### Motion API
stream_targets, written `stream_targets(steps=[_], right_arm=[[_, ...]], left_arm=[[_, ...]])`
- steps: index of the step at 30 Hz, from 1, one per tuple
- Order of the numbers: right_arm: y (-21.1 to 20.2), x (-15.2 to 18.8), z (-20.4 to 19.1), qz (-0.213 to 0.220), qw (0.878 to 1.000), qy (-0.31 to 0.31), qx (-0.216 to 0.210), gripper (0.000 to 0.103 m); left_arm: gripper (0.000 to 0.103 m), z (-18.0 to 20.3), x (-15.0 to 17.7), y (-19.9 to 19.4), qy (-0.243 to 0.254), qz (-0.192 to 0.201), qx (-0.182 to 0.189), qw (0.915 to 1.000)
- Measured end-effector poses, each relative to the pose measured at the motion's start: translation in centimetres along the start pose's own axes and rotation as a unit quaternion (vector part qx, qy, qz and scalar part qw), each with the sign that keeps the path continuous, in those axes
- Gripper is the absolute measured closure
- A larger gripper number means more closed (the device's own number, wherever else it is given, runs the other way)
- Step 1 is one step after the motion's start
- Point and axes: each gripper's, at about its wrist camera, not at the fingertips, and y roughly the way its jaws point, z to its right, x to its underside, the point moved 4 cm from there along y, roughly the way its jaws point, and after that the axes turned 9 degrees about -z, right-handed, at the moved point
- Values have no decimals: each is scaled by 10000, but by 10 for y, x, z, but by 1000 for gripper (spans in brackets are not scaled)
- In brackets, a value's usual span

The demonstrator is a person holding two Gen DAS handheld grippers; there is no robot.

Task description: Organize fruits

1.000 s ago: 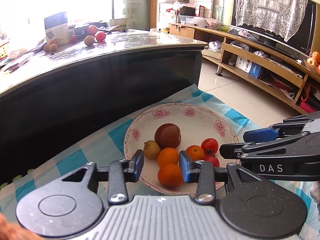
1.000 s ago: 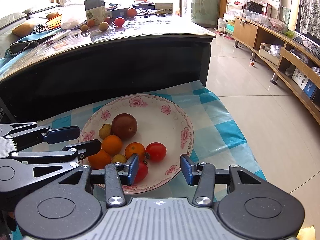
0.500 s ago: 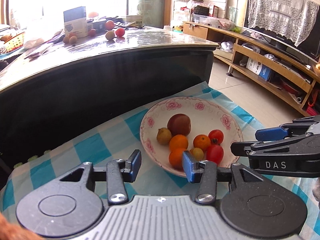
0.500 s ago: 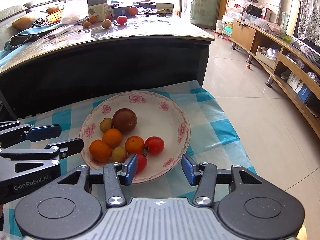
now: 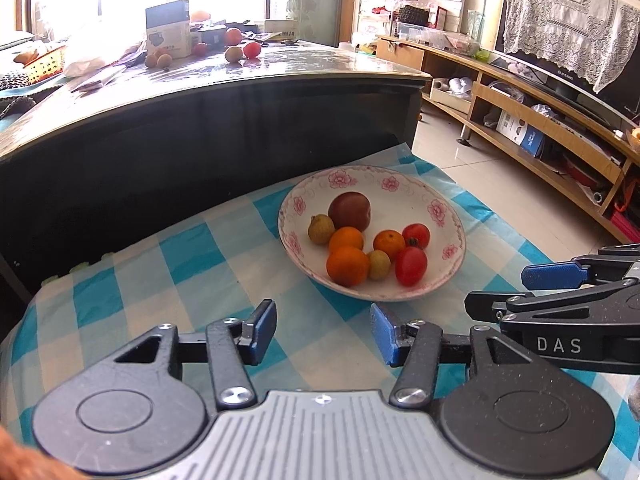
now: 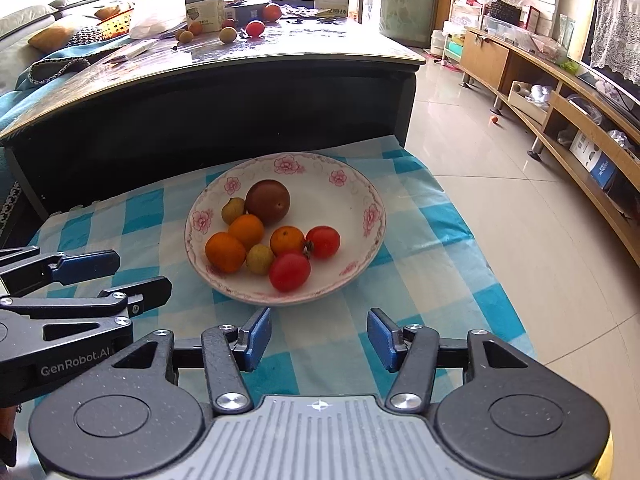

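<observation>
Right gripper [image 5: 560,284] runs off the right edge of the left-wrist frame, its body cut away. Left gripper [image 6: 120,276] likewise leaves the left edge of the right-wrist frame. Small fruits on the far desk [image 6: 280,60], upper left, too tiny to name (round, reddish, yellowish). Window glare whites out the upper left. Box lettering [image 5: 168,36] unreadable.

A home living room: a long wooden TV stand [image 5: 532,120] under a lace-draped television [image 5: 568,32] at right, tiled floor [image 6: 500,216], sofa cushions [image 6: 44,36] far left.
</observation>
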Motion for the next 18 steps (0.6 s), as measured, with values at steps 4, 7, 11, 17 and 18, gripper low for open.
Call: stream_targets(steps=[4,7,11,17,18], right_arm=[[-5,11,-2,-19,10000,1,43,50],[-7,17,-1,-57,10000,67,31,50],[-11,24,0,-74,9999,135,51,50],[-15,41,-2,-158,9997,148,105,50],[-16,43,-2,-168,9997,163,109,50]], left_arm=[[36,5,13,-5,18,-69,-17,10000],[36,9,20,-8,48,-124,-26,9999],[32,11,25,-13,15,-117,-34,9999],[28,12,34,-19,-27,-131,-90,9999],[28,12,36,-20,-26,-138,-108,9998]])
